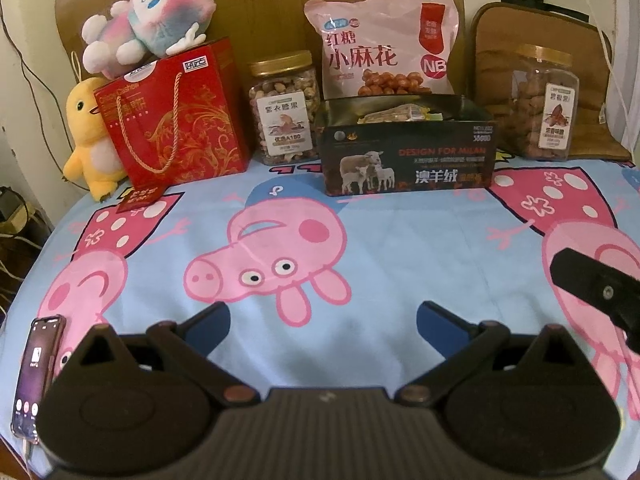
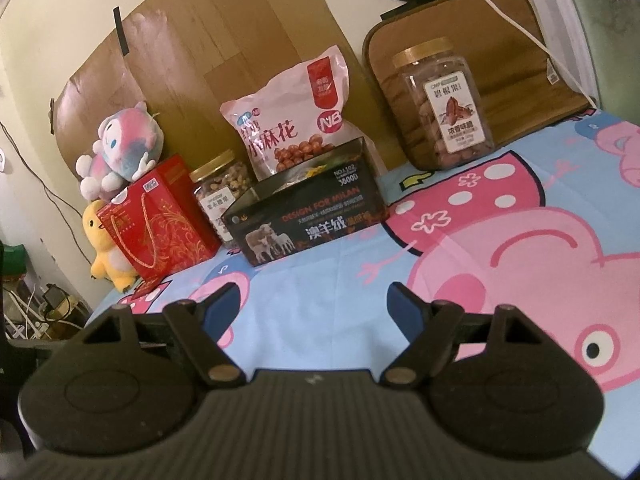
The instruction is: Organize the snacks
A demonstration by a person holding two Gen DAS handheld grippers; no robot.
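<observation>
Both grippers — left (image 1: pixel 323 317), right (image 2: pixel 313 303) — spread, empty, above the soft cartoon-pig sheet (image 1: pixel 400 240); glossy black rectangular box (image 1: pixel 408 156) behind it, crinkly pink bag (image 1: pixel 380 52) behind that.

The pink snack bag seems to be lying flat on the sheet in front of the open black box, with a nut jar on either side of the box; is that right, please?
Not quite: the pink snack bag stands upright behind the open black box, as the left wrist view shows. A nut jar does stand on either side: one left, one right.
</observation>
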